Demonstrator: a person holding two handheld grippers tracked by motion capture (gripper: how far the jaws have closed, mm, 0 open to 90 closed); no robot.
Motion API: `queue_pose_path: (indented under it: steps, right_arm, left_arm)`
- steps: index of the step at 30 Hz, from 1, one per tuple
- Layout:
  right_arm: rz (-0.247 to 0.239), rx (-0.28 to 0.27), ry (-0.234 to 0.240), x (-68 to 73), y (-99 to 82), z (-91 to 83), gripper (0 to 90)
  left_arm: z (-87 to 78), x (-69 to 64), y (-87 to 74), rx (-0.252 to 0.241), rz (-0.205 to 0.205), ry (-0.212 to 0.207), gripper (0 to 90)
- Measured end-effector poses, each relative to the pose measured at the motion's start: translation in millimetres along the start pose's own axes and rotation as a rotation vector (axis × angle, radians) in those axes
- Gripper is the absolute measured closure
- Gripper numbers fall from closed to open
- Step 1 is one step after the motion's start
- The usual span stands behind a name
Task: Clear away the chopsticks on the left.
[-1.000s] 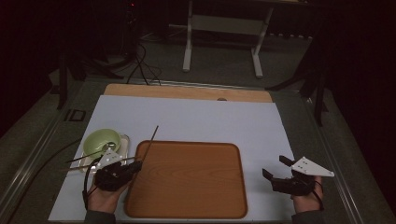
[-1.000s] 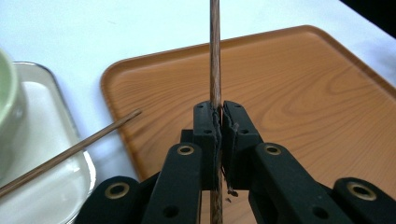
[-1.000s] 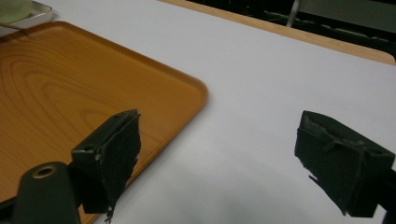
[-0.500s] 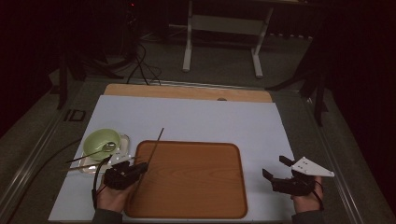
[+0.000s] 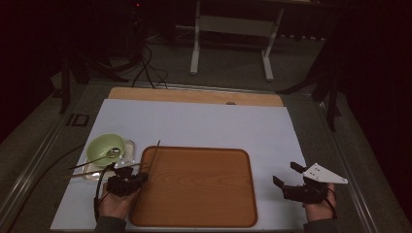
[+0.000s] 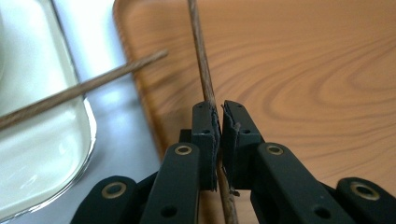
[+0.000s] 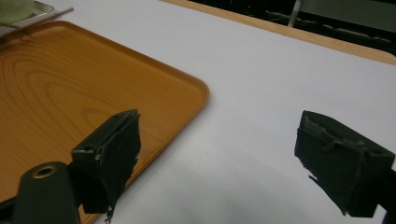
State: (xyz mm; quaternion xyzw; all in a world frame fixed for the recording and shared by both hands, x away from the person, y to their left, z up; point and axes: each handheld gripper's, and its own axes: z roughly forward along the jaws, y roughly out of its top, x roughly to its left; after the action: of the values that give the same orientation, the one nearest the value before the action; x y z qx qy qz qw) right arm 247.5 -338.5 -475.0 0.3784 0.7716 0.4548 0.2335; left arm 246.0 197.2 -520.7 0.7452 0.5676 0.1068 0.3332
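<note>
Left gripper (image 6: 218, 122): my jaws pinch a chopstick (image 6: 201, 60) over the tray (image 5: 204, 194)
Right gripper (image 7: 233, 158): mine, wide apart, nothing held

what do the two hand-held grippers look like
Both are black, linked bars with brass-ringed pivots and blocky padded jaws. The left hand-held gripper trails a black cable; the right hand-held gripper carries a grey three-cornered plate. Dark sleeve cuffs show at both wrists.

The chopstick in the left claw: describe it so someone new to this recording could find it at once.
Start at the wooden tray in the middle of the white table cover and go to its left edge. There the left claw is shut on a thin dark chopstick that slants up past the tray's far-left corner. Its mate lies loose across the small metal tray by the green cup.
</note>
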Motion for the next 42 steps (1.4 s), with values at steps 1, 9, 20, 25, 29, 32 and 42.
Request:
queue_pose_path:
  steps: [1,9,20,25,29,32,42]
  right_arm:
    - [0.000,0.000,0.000,0.0,0.0,0.0,13.9]
    - [-0.002,0.000,0.003,0.4,0.1,-0.2,14.0]
    - [-0.007,-0.003,0.004,0.3,0.2,-0.2,14.0]
    - [-0.007,-0.002,0.005,0.5,0.3,-0.2,13.9]
    - [-0.006,0.000,0.005,0.5,0.2,0.1,14.0]
    - [-0.007,-0.001,0.006,0.5,0.3,0.0,14.0]
    - [-0.006,0.000,0.007,0.6,0.2,0.0,14.0]
  left_arm:
    - [1.5,0.7,-0.5,0.020,0.001,0.014,83.9]
    - [-0.4,-2.2,-2.9,0.045,0.008,0.031,82.7]
    - [-5.0,-5.8,-8.2,0.073,0.012,0.021,82.0]
    - [-4.6,-5.8,-9.0,0.083,0.020,0.028,78.4]
    - [-4.4,-6.3,-8.8,0.084,0.025,0.029,76.5]
    - [-4.2,-7.5,-8.7,0.085,0.034,0.028,73.6]
    - [-5.3,-9.4,-8.2,0.075,0.050,0.029,68.7]
